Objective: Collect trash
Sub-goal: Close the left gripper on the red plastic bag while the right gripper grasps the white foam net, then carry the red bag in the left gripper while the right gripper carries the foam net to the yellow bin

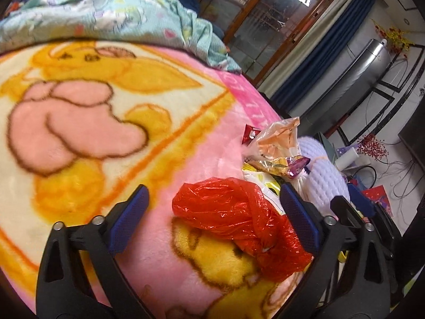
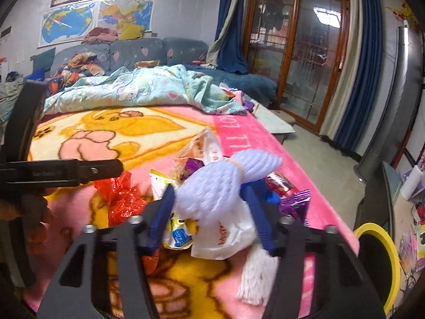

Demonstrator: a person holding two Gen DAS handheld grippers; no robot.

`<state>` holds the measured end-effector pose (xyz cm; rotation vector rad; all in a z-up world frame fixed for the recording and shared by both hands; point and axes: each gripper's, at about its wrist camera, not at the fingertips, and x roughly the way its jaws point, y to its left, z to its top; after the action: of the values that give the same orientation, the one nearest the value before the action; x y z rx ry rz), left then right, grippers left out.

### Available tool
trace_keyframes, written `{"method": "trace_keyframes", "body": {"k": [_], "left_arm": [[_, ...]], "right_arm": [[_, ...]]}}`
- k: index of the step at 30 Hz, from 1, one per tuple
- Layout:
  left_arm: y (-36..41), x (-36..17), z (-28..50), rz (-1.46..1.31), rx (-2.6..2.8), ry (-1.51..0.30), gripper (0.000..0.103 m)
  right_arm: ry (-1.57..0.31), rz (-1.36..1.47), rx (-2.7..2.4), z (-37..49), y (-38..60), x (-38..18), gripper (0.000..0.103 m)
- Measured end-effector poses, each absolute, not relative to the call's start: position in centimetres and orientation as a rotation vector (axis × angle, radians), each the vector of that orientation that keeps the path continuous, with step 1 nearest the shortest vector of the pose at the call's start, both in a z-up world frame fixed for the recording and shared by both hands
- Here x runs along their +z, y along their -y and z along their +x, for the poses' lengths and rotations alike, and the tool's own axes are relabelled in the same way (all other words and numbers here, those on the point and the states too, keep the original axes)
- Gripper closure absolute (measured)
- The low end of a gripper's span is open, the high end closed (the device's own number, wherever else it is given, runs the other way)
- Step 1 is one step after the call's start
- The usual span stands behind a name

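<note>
Right wrist view shows the right gripper half closed around the white foam net atop the trash pile, while the left gripper, wide and empty, straddles the red bag lying crosswise.

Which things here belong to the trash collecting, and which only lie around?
For the job:
- red plastic bag
- white foam net
- snack wrappers
- white bag
- yellow-rimmed bin

Just lying about:
- pink blanket
- green quilt
- sofa
- wall maps
</note>
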<state>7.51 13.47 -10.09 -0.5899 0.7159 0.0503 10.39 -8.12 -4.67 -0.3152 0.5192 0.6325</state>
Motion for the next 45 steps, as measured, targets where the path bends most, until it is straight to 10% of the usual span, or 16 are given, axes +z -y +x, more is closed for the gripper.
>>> {"method": "trace_keyframes", "body": {"k": [5, 13, 45], "left_arm": [[-13.6, -11.3, 7.5, -0.624, 0.040, -0.749, 0.041], [-13.8, -10.1, 6.3, -0.626, 0.039, -0.716, 0.091], [2.0, 0.7, 12.1, -0.275, -0.198, -0.523, 0.094]], "right_arm": [[-0.496, -0.290, 0.684, 10.0, 8.6, -4.6, 0.081], [-0.419, -0.230, 0.727, 9.3, 9.5, -3.1, 0.085], [-0.391, 0.019, 0.488, 11.6, 24.7, 1.4, 0.086]]}}
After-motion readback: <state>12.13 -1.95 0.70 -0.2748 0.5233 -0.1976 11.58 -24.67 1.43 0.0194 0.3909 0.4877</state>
